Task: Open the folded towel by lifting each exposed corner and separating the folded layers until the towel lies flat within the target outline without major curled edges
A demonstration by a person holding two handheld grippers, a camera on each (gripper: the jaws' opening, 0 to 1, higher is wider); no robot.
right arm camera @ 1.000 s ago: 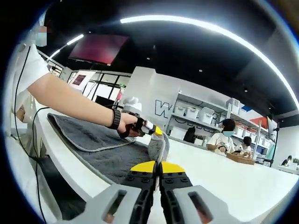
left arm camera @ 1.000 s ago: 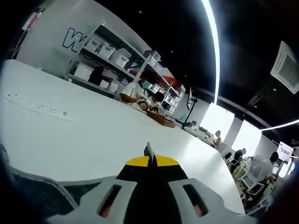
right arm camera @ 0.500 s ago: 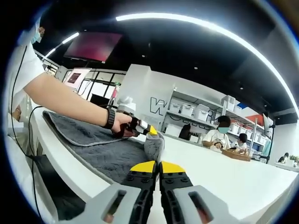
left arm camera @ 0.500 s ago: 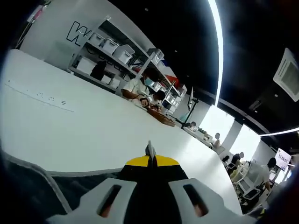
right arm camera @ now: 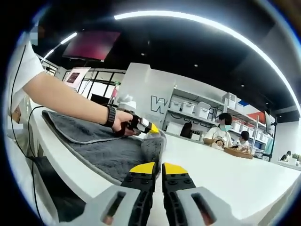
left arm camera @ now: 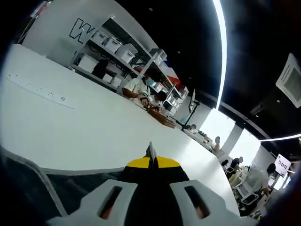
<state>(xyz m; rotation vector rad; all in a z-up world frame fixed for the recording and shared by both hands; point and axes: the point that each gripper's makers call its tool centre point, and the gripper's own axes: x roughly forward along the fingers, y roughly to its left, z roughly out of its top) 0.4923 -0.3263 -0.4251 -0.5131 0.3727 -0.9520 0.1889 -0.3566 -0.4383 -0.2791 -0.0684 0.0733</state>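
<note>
1. The grey towel (right arm camera: 101,150) lies on the white table (right arm camera: 225,179), one corner lifted.
2. The left gripper (right arm camera: 151,129), at the towel's far corner, has its jaws closed on that corner.
3. The right gripper (right arm camera: 158,168), at the towel's near edge, is closed, gripping nothing visible.

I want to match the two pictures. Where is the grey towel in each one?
Left gripper view: the grey towel fills the bottom left, beside the jaws.
Right gripper view: it lies left of centre on the white table.
Shared landmark: the wall shelves with white boxes.
</note>
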